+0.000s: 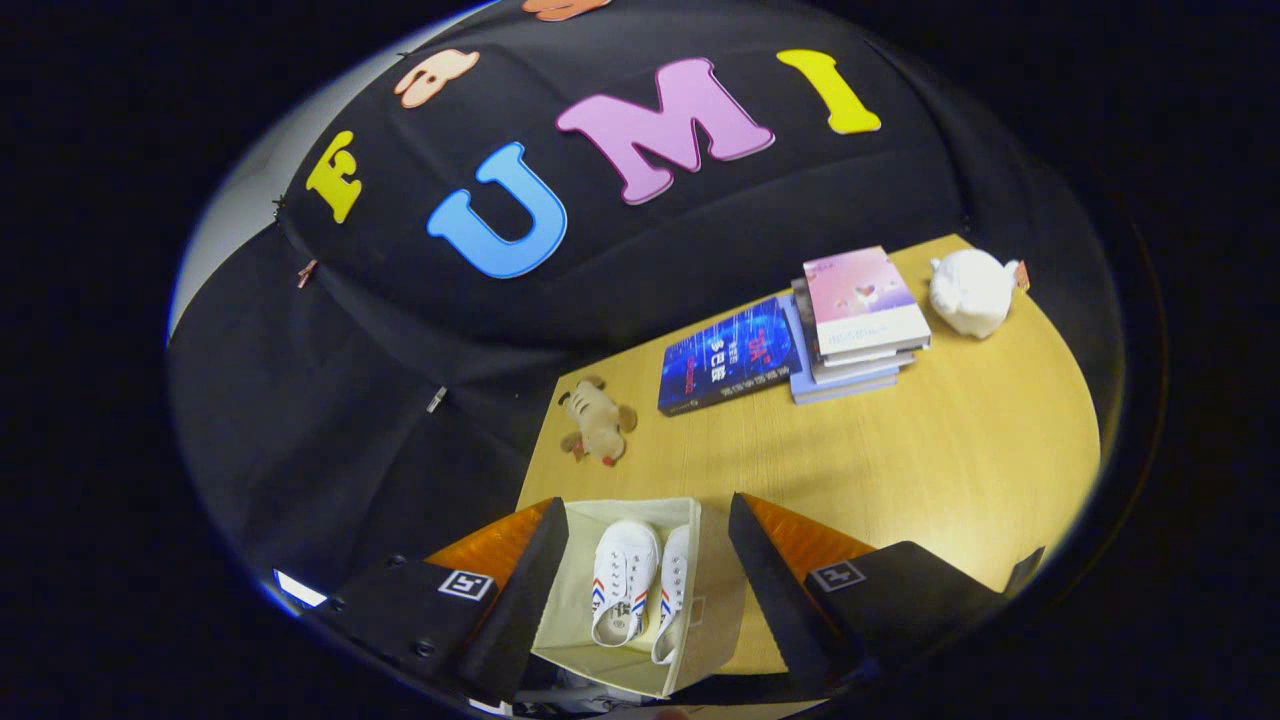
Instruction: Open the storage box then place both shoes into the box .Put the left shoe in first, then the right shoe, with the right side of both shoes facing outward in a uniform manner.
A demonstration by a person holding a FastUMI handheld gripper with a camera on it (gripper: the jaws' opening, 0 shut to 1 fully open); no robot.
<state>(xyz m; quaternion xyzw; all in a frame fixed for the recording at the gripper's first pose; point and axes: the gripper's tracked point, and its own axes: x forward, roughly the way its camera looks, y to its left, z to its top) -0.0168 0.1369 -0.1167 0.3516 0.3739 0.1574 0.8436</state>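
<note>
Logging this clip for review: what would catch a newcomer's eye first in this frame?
Most striking is the open beige storage box between the fingers of the open gripper, with two white shoes already lying inside it. Beyond it on the wooden table lie a small plush dog, a blue book, a stack of books and a white pig figure.

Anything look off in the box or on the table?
Slightly. Both shoes sit in the open box between the open gripper's fingers, but they don't match: the left shoe lies sole-down, laces up, while the right shoe is tipped on its side against the wall. The books look tidy.
</note>
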